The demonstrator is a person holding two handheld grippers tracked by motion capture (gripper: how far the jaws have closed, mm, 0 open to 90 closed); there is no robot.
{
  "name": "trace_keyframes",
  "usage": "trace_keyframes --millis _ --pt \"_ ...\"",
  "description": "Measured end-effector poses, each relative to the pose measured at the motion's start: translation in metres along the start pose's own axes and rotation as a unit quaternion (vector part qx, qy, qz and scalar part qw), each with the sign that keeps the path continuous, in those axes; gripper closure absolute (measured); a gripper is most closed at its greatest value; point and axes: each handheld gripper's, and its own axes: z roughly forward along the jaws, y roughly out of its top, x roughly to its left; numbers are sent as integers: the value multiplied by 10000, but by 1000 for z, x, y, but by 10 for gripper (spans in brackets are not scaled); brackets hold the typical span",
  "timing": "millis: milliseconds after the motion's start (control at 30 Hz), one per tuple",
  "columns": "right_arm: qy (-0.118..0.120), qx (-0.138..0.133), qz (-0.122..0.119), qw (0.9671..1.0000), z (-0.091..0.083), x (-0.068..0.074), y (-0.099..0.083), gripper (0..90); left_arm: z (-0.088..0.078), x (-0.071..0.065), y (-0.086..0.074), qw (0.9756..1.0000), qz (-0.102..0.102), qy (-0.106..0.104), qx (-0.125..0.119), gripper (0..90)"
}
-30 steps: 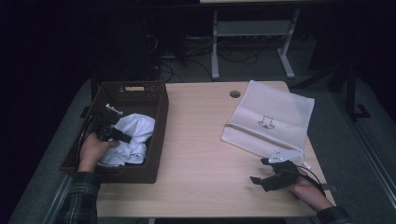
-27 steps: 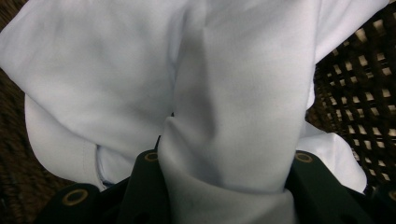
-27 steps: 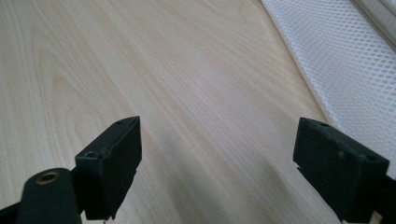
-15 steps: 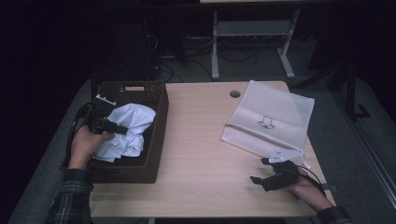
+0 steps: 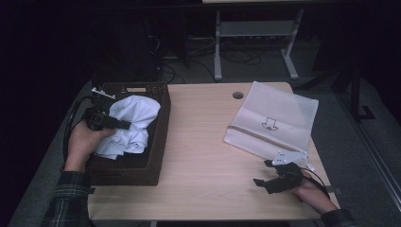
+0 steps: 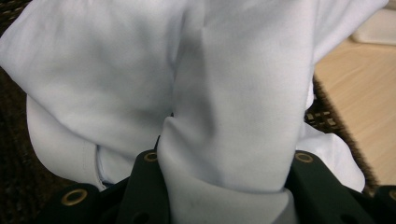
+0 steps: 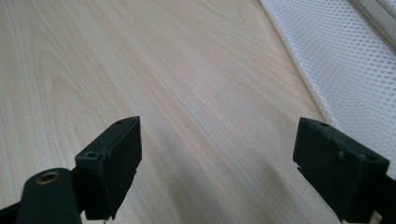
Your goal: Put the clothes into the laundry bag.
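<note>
A crumpled white cloth (image 5: 130,124) rises out of the dark woven basket (image 5: 158,142) at the table's left. My left gripper (image 5: 124,125) is shut on a thick fold of that cloth (image 6: 224,121), which bulges up between its two black jaws. At the table's front right, my right gripper (image 5: 262,175) rests low over the wood, open, with bare tabletop between its fingers (image 7: 112,163). A white mesh bag (image 5: 274,120) lies flat beyond it, its edge (image 7: 345,60) just to the right of the jaws.
The basket's near wall (image 5: 127,177) stands by the table's front edge. A round cable hole (image 5: 238,95) sits at the back of the wooden table (image 5: 198,142). A metal frame (image 5: 255,42) stands on the floor behind.
My left hand has lifted, pulling the white cloth higher out of the basket. The right gripper has stayed where it was.
</note>
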Motion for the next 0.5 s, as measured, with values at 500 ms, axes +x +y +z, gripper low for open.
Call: trace_keyframes --millis 500 --pt "-6 -8 3 10000 -1 0 0 147 1 -46 22 9976 477 -481 -111 648"
